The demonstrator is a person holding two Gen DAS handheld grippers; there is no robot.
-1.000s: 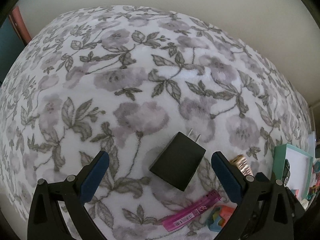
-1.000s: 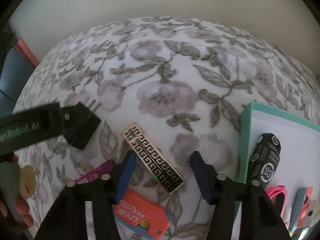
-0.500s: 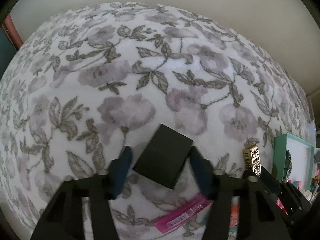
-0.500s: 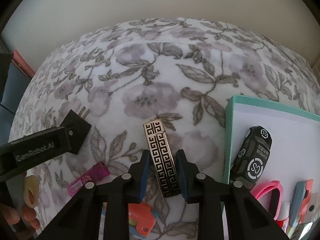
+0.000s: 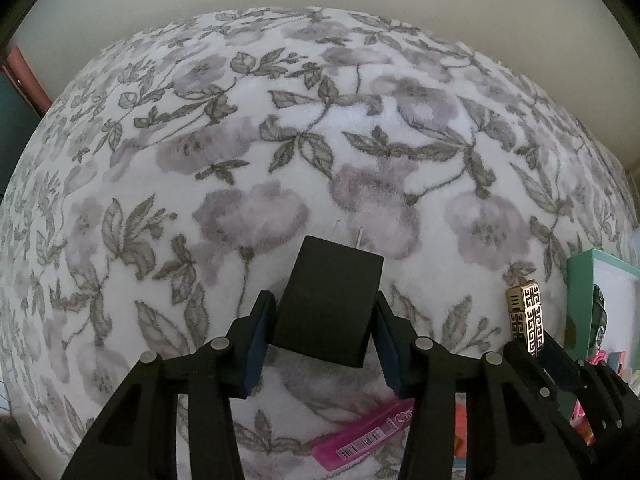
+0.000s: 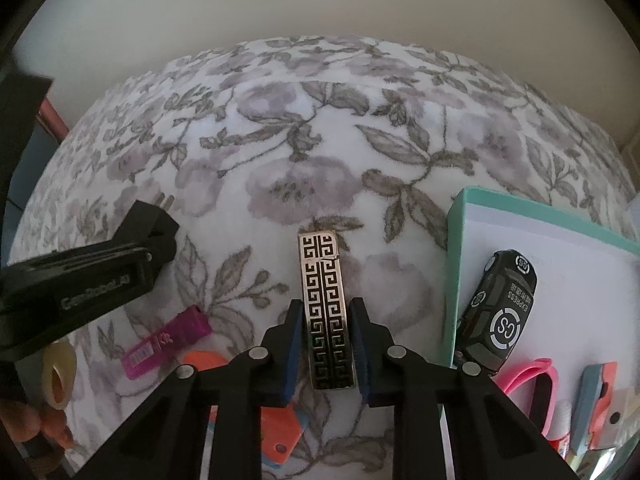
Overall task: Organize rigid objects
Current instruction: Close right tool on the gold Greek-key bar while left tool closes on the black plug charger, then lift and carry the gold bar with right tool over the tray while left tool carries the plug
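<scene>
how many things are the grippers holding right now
2. The left gripper is shut on the black charger, lifted over the floral blanket. The right gripper is shut on the gold patterned lighter, beside the teal tray.

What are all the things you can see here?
charger: 1, black, gripped between the left fingers
lighter: 1, gold and black, gripped between the right fingers
pink tube: 1, magenta, on the blanket
orange tag: 1, orange and blue, under the right gripper
tray: 1, teal rim, at right
toy car: 1, black, in the tray
pink band: 1, in the tray
blanket: 1, white, grey flowers
left gripper: black, blue pads
right gripper: same
</scene>
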